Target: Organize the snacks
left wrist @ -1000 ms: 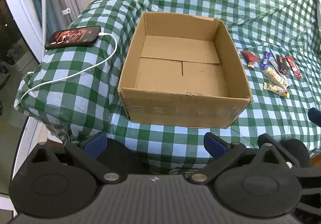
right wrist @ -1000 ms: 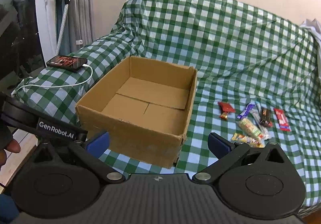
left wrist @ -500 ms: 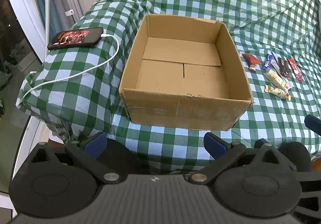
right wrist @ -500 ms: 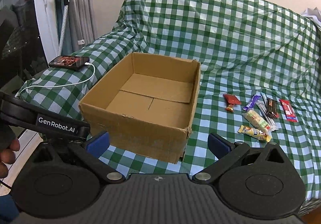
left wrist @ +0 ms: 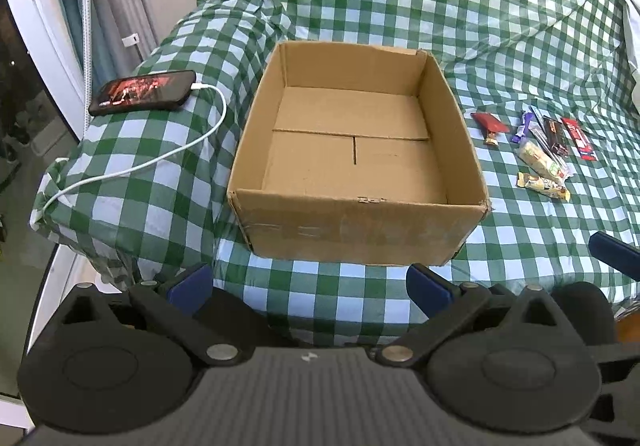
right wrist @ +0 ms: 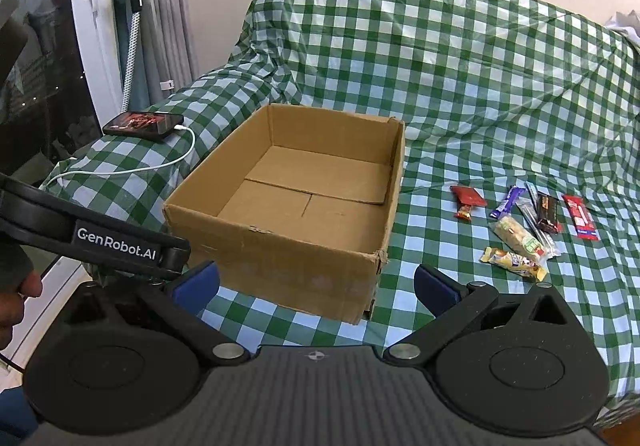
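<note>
An open, empty cardboard box (left wrist: 360,230) (right wrist: 288,270) sits on the green checked cloth. Several wrapped snack bars lie to its right: a red one (left wrist: 488,124) (right wrist: 466,200), a purple one (right wrist: 507,202), a dark one (right wrist: 547,212), a red-white one (left wrist: 579,138) (right wrist: 581,221), a pale one (right wrist: 520,238) and a yellow one (left wrist: 543,186) (right wrist: 514,263). My left gripper (left wrist: 308,282) is open and empty, in front of the box's near wall. My right gripper (right wrist: 316,286) is open and empty, at the box's near right corner.
A phone (left wrist: 144,92) (right wrist: 144,124) with a white charging cable (left wrist: 160,162) lies on the cloth left of the box. The cloth edge drops off at the left and front. A curtain and white frame (right wrist: 92,58) stand at the far left.
Both grippers have drawn back and tilted up a little, so the box and snacks sit lower in both views. Nothing was grasped or moved.
</note>
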The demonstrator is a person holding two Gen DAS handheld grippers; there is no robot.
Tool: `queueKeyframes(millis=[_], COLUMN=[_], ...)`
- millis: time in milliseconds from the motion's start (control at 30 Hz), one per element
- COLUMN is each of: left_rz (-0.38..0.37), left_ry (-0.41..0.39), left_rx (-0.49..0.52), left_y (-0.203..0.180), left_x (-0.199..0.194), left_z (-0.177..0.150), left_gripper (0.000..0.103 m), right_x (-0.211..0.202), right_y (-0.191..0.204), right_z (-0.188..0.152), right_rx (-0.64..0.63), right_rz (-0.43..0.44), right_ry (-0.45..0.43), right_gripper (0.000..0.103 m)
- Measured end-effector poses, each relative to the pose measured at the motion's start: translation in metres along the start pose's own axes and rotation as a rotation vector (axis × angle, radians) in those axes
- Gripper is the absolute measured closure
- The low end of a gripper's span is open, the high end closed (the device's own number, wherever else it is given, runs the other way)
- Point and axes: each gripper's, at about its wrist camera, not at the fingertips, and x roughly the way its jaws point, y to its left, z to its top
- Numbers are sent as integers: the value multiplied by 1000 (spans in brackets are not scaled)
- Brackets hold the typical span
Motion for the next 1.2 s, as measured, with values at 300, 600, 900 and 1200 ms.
queueKeyframes(millis=[300,600,900,1200], left_rz=[12,12,29,25], left_ry=[14,21,35,40], left_rx=[4,3,17,35], left_y=[1,2,-2,-14], left_x=[1,2,7,12], left_z=[-1,0,3,13], left_gripper=[0,0,0,0], right_x=[0,1,6,11], right_y=[1,2,-6,-31], right_z=[-1,-3,-5,-5], right_rx=[1,2,37,114], right_rz=[-1,-1,-8,-27], right_ry=[2,3,11,25], right_gripper=[0,0,0,0])
